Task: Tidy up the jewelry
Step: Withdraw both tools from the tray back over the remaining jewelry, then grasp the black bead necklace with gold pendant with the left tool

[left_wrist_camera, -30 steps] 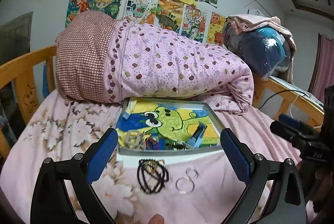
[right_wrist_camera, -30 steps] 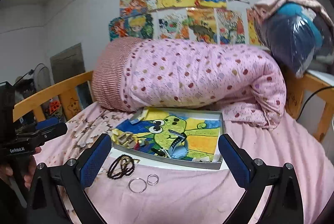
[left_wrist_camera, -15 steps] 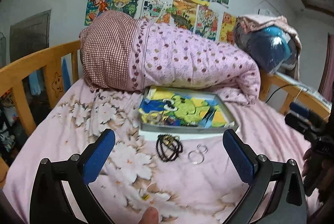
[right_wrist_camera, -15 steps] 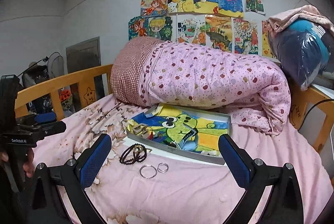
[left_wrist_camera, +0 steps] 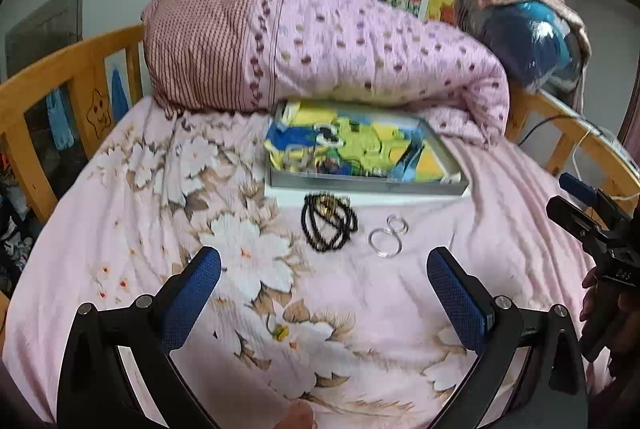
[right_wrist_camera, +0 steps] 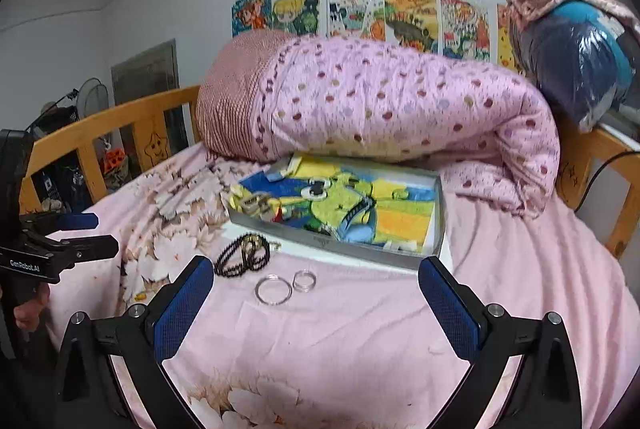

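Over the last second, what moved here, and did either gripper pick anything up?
Both grippers pulled back from the tray, open and empty: left gripper, right gripper. The black bead necklace and two clear rings lie unmoved on the bedsheet.

A pink floral bed (right_wrist_camera: 360, 329) carries a rolled quilt (right_wrist_camera: 400, 101), tray (right_wrist_camera: 336, 245), black beads (right_wrist_camera: 240, 257) and seemingly two clear rings (right_wrist_camera: 274, 290).

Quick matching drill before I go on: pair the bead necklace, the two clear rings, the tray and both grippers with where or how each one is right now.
1. black bead necklace
2. clear rings
3. tray
4. left gripper and right gripper

a. open, holding nothing
b. against the rolled quilt
c. coiled on the sheet, just before the tray
d. side by side, right of the beads

Pairs: 1-c, 2-d, 3-b, 4-a
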`<state>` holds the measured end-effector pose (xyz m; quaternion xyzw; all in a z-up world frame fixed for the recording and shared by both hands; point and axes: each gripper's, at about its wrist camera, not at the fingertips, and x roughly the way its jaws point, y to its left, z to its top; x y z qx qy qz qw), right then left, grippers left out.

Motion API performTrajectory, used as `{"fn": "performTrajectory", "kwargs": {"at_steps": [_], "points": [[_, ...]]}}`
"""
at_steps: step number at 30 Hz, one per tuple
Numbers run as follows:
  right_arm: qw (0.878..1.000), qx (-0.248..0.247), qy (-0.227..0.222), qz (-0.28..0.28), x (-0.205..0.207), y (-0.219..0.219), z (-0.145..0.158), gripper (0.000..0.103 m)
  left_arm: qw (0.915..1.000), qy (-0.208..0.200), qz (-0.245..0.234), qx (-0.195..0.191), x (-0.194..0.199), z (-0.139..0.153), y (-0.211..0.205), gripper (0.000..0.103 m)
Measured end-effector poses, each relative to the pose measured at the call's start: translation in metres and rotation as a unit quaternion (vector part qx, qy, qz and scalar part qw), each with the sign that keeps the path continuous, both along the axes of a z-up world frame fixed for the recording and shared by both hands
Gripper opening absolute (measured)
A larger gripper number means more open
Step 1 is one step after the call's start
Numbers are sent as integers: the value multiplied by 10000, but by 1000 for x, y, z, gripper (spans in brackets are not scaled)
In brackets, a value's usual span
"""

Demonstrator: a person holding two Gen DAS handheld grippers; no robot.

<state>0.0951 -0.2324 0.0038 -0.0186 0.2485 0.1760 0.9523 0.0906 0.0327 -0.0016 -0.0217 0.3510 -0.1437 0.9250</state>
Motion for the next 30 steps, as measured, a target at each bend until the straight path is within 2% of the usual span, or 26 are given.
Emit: {"fn": "performTrajectory", "kwargs": {"at_steps": [11, 14, 20, 25, 30], "points": [[9970, -69, 765, 62, 26, 6, -44, 103, 9970, 703, -123, 301, 18, -31, -10, 101], [9941, -78, 1063, 190, 38, 9, -57, 103, 9951, 966, -159, 118, 27, -41, -11, 101], [9899, -219, 1367, 291, 57, 11, -73, 103, 9891, 1441, -23, -296, 56, -57, -3, 101], [9867, -215, 1609, 70, 83, 3, -82, 103, 9889, 1392, 10, -519, 80, -62, 5, 101], [9854, -339, 1668, -68, 108, 4, -87, 103, 9889, 1272, -214, -740, 97, -68, 4, 100]]}}
